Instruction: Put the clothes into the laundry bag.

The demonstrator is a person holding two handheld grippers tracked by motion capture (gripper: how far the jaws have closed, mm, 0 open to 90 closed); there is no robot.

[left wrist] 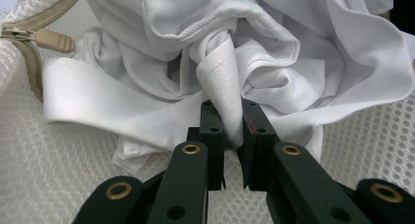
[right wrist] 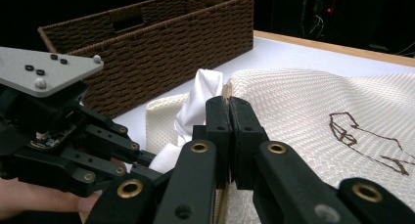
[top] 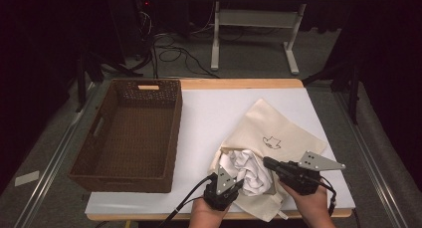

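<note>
the white garment sits bunched in the mouth of the cream mesh laundry bag at the near edge of the table, between the two grippers. the left gripper has its jaws pinched on a rolled fold of the twill cloth, which rises straight ahead of the fingertips. the right gripper is clamped shut on the bag's zippered rim, apparently holding the mouth steady. the bag's long axis runs away toward the far right. the woven brown basket stands well apart, to the left.
</note>
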